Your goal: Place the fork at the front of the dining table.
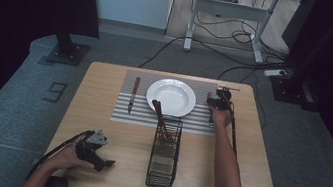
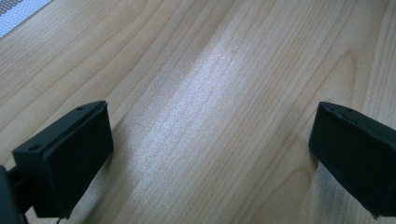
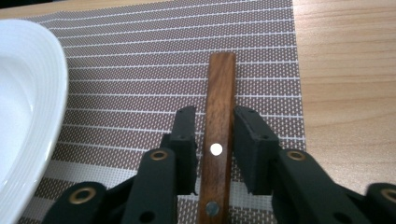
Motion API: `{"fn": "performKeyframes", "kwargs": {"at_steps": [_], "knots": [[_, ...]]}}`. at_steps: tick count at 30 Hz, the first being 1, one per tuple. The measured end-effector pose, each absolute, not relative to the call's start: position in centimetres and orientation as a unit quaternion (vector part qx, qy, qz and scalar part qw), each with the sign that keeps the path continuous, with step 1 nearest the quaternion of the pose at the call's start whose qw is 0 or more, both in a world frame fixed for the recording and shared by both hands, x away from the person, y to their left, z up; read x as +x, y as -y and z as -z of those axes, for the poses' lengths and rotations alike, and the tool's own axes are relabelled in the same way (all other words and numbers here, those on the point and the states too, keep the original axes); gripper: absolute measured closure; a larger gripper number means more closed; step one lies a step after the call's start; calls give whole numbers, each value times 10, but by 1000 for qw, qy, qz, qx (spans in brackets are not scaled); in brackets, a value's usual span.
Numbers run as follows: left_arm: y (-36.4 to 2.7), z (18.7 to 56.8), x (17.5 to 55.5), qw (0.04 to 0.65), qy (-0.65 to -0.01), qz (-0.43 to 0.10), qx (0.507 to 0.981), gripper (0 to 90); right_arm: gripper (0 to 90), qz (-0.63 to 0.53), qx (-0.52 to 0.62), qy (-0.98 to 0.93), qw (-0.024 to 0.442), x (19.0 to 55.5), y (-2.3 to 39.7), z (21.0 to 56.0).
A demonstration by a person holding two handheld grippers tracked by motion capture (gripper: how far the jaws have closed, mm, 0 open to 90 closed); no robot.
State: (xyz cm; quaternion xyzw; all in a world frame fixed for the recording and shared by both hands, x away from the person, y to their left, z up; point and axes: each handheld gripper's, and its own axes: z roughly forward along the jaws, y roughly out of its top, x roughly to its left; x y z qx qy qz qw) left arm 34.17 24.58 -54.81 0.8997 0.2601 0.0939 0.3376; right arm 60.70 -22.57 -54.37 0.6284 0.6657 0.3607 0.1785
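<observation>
A wooden handle with metal rivets [image 3: 220, 84] lies flat on the striped placemat [image 3: 140, 70], right of the white plate [image 3: 23, 93]. My right gripper [image 3: 217, 116] straddles this handle, one pad on each side with a thin gap, so it stands open around it. In the high view the right gripper [image 1: 217, 102] is at the placemat's right edge beside the plate [image 1: 171, 97]. My left gripper [image 1: 105, 163] rests on the table's near left part. Its jaws are wide open over bare wood [image 2: 210, 126].
A wooden-handled knife [image 1: 133, 93] lies on the placemat's left side. A black wire basket [image 1: 162, 166] stands near the table's front, with wooden-handled utensils [image 1: 162, 123] leaning in its far end. The table edge runs close behind the right gripper.
</observation>
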Motion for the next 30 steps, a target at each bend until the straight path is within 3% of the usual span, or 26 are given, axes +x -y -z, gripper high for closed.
{"fn": "performKeyframes", "kwargs": {"at_steps": [8, 15, 19, 30], "knots": [[-246, 548, 342, 338, -260, -94, 900, 0, 655, -332, 605, -690, 219, 593, 219, 536], [-246, 548, 342, 338, -260, -94, 900, 0, 695, -300, 586, -719, 222, 578, 219, 540], [-246, 548, 342, 338, -260, -94, 900, 0, 759, -294, 581, -725, 225, 579, 216, 539], [-246, 548, 341, 338, -261, -94, 899, 0, 767, -300, 592, -715, 220, 595, 213, 539]]}}
